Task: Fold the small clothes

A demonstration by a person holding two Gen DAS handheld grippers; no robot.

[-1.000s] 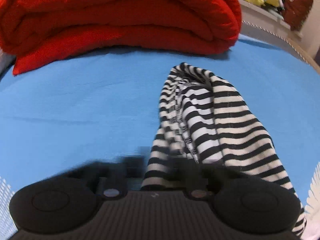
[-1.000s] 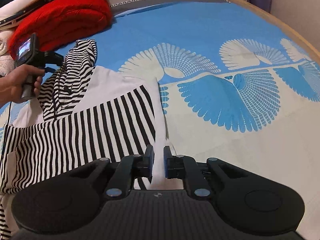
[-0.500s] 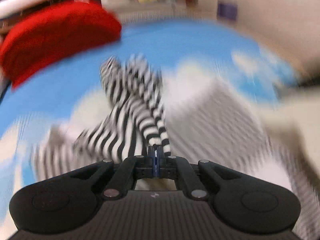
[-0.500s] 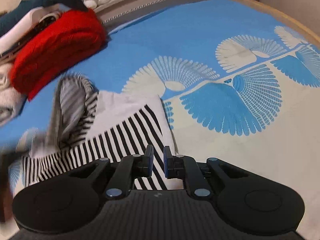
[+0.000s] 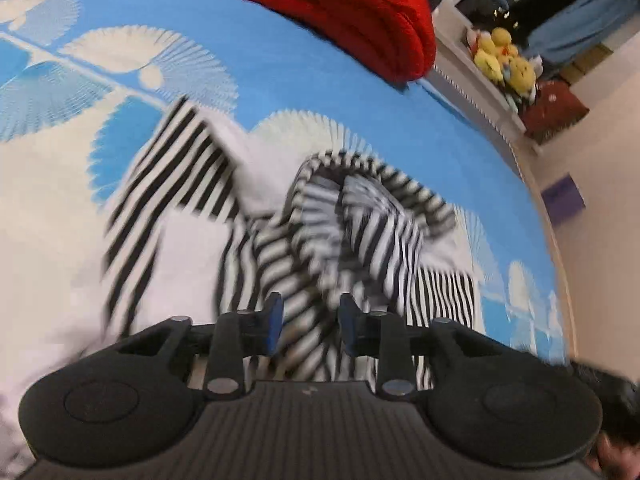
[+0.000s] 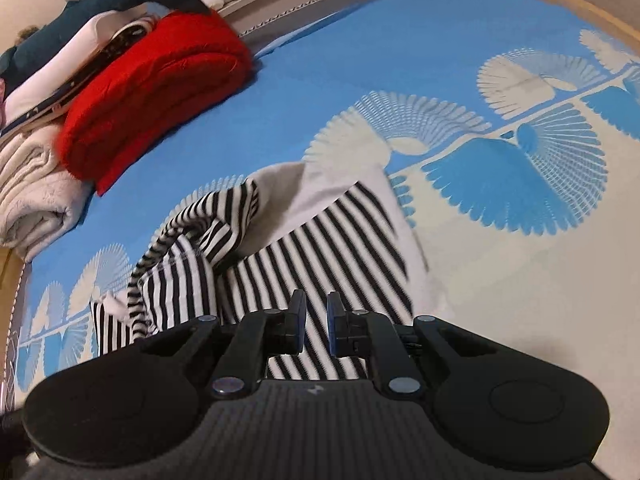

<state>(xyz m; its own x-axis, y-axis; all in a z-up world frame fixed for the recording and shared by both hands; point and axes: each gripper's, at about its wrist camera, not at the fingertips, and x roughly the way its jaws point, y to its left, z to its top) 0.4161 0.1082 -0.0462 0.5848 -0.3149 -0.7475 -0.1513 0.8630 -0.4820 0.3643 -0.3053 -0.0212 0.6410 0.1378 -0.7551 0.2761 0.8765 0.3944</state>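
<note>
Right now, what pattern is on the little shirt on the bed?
Black and white stripes, with plain white parts, on the shirt. The right wrist view shows it best.

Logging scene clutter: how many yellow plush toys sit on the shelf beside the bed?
3 visible in the left wrist view: upper, left, lower right. They cluster tightly, so more may be hidden behind them.

Open bedspread (image 6: 500, 264) across right half of right wrist view. Blocked at upper left by red blanket (image 6: 152, 92) and folded white blanket (image 6: 36, 188). Bunched striped garment (image 5: 340, 232) filling centre of left wrist view; bare bedspread along left edge.
</note>
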